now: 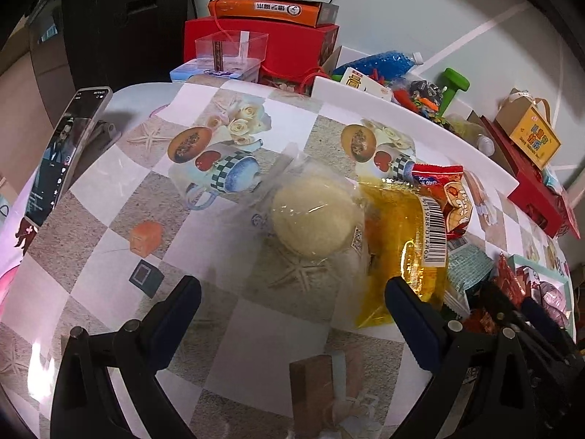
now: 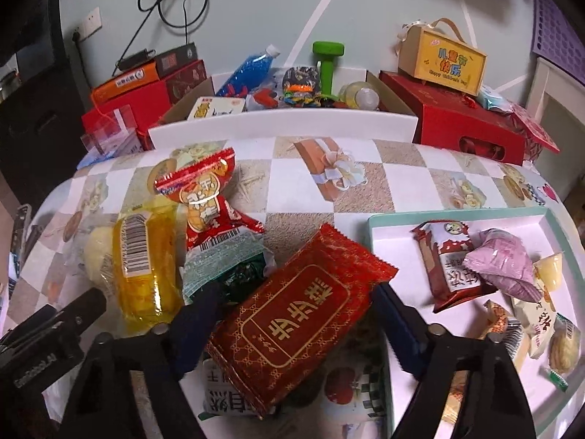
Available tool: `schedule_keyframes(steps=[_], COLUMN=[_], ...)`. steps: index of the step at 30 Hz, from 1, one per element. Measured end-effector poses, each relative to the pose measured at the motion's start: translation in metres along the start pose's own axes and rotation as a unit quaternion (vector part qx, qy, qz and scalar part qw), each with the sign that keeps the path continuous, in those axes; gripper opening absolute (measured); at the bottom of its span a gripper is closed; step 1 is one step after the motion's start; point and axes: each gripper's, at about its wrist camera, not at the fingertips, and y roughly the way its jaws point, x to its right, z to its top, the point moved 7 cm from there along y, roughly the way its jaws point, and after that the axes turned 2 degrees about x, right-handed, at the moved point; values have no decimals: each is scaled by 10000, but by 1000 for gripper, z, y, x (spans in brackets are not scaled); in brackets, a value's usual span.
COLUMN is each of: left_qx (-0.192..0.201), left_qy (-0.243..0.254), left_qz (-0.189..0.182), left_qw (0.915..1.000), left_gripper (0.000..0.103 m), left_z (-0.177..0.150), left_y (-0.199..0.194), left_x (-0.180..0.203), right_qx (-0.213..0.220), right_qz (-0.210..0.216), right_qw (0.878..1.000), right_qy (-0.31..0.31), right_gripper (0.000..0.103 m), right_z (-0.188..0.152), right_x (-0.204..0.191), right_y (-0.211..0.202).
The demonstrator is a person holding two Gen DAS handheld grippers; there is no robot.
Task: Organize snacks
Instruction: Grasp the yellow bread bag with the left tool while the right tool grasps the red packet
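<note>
My right gripper (image 2: 292, 314) has its jaws apart around a big red packet with gold lettering (image 2: 292, 307); the left finger looks to be against its edge, the right one stands just beside its corner, and I cannot tell whether either pad is pressing. The packet lies tilted on the counter (image 2: 303, 197), partly over a white snack pack with green print (image 2: 223, 395) beneath it. Just left of it are a dark green and teal wrapper (image 2: 226, 267), a small red peanut bag (image 2: 204, 201) and a yellow see-through packet with a barcode (image 2: 142, 267), with a pale round cake in clear wrap (image 2: 97, 248) behind that. To the right sits a shallow white tray with a mint rim (image 2: 380, 226) holding a brown-red bar (image 2: 446, 259), a pink pouch (image 2: 501, 259) and several pale small snacks. My left gripper (image 1: 292, 300) has its jaws wide apart with nothing between them, hanging over the chequered cloth just short of the round cake (image 1: 314, 216); its right finger stands in front of the yellow packet (image 1: 398, 234), and I cannot tell whether they touch. A phone on a stand (image 1: 65, 153) is propped at the far left, and red boxes (image 1: 263, 47) with a carton of odds and ends line the back edge.
</note>
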Motion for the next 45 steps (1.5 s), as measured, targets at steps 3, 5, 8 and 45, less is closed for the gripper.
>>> schedule_keyframes(steps=[3,5,8,45], left_qx=[21,20,-16,-145], left_qy=[-12,-16,-10,536], left_qz=[-71,-90,-102,-1131], left_qw=[10000,10000,9999,9920], left_gripper=[100,100,100,42], left_z=[1,1,1,-2], left_y=[-1,-1,0,22], left_x=[2,3,4,80], right_qx=[10,-1,-10,-551], right_qz=[-105,-151,-136,903], right_qw=[9999,9998,9998,9929], right_qy=[-62,-130,-154,545], right_gripper=[82,76,71,58], right_z=[-1,-2,-3,-23], right_x=[-1,-1,2,15], right_y=[1,1,-1,1])
